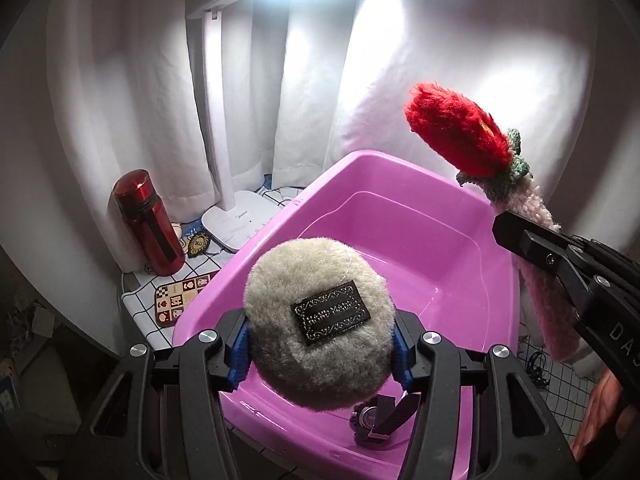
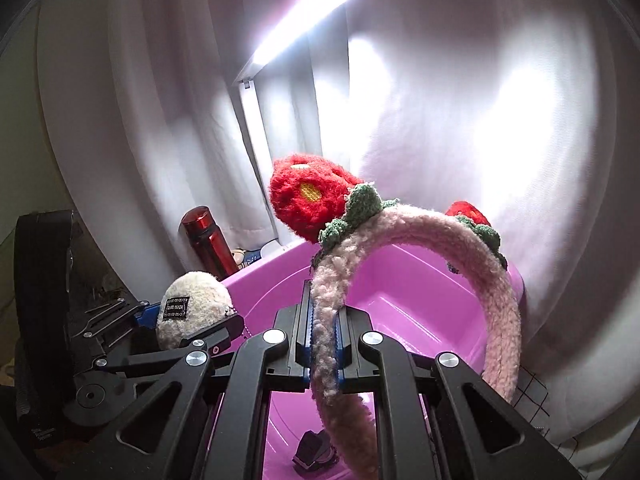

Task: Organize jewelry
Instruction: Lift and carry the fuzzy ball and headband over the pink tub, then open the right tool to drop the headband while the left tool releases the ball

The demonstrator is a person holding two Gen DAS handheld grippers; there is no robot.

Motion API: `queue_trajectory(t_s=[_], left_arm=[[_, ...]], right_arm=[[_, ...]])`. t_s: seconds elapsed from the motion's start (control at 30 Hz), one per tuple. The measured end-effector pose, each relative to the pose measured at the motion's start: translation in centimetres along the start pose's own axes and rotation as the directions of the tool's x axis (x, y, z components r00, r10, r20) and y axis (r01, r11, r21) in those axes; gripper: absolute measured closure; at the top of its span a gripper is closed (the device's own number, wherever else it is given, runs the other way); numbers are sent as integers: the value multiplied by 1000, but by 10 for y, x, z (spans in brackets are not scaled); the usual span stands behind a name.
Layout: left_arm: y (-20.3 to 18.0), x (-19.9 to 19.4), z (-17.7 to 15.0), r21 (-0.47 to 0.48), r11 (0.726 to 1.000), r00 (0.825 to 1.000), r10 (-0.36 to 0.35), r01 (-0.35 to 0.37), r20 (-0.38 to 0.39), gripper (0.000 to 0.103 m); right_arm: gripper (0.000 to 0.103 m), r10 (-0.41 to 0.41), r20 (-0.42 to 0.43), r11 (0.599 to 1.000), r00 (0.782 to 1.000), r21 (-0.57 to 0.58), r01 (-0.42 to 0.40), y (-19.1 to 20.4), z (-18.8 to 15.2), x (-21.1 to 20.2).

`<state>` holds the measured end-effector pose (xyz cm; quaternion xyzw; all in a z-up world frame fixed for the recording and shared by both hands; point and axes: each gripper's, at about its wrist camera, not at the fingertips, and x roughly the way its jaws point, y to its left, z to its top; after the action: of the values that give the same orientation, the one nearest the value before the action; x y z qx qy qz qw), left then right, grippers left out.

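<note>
A round grey plush pouch with a black label sits clamped in my left gripper, held over the near end of the pink plastic bin. My right gripper is shut on a fuzzy pink headband that carries red strawberry puffs with green leaves. In the left wrist view the right gripper holds the headband above the bin's right rim. A wristwatch lies in the bin's near corner, also visible as the watch under the right gripper. The pouch shows at left in the right wrist view.
A red bottle and a white desk lamp base stand on a checked cloth left of the bin, with small patterned cards. White curtains hang behind. The lamp head shines overhead.
</note>
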<state>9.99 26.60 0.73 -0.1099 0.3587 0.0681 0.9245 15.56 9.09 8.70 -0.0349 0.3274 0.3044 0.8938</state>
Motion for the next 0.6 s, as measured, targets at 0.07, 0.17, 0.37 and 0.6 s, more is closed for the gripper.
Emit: queue_trajectory(t_s=[0.07,0.17,0.37,0.6], left_arm=[[3,8,1,-4,1000,1000,4,-4,-14,50],[7,20,2,-9,1000,999,10,-10,-40,50],[11,32,2,-17,1000,997,15,-17,-72,45],[20,37,3,-40,999,996,25,-29,-84,38]], right_arm=[[95,4,-35,1000,999,8,-4,-4,-2,12],[95,6,-84,1000,996,26,-4,-8,-2,30],[94,-17,-133,1000,991,17,19,-9,-1,58],[58,-68,-153,998,986,-15,66,-5,2,71]])
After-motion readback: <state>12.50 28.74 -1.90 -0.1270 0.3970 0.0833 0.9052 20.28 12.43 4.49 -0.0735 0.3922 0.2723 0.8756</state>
